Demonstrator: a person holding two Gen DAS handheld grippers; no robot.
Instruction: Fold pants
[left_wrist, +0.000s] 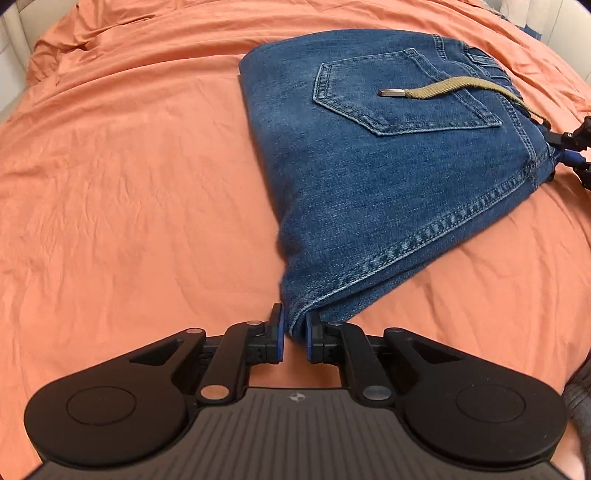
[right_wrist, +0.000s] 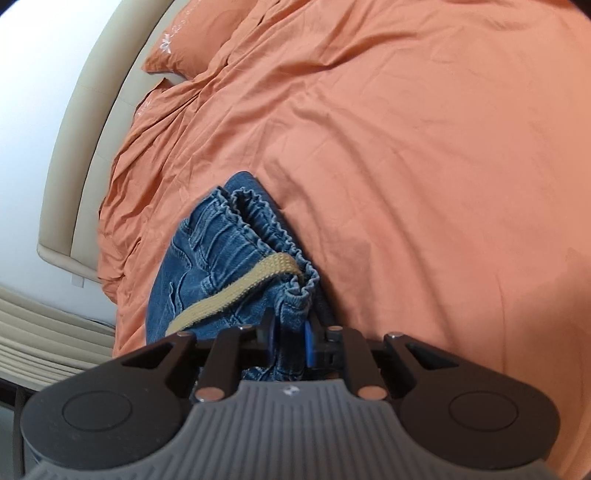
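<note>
One pair of jeans (left_wrist: 369, 177) lies folded on the bed, and two grippers hold it, one at each end. Nearest in the left wrist view, the left gripper (left_wrist: 294, 334) has its jaws nearly together, pinching the narrow near corner of the denim between the blue pads (left_wrist: 281, 332). The fold widens away from that corner; one back pocket (left_wrist: 399, 96) faces up, and one tan drawstring (left_wrist: 454, 88) with a metal tip lies across it. At the far right edge of the jeans, the right gripper (left_wrist: 569, 147) meets the waistband.

In the right wrist view, the right gripper (right_wrist: 290, 339) is closed on the gathered elastic waistband (right_wrist: 258, 225), denim filling the gap between its pads. The drawstring (right_wrist: 236, 291) crosses the waistband just beyond.

The jeans rest on one creased orange sheet (left_wrist: 129, 166) covering the bed. Beyond it are one orange pillow (right_wrist: 184, 51), a beige headboard (right_wrist: 77, 147) and a white wall (right_wrist: 33, 92).
</note>
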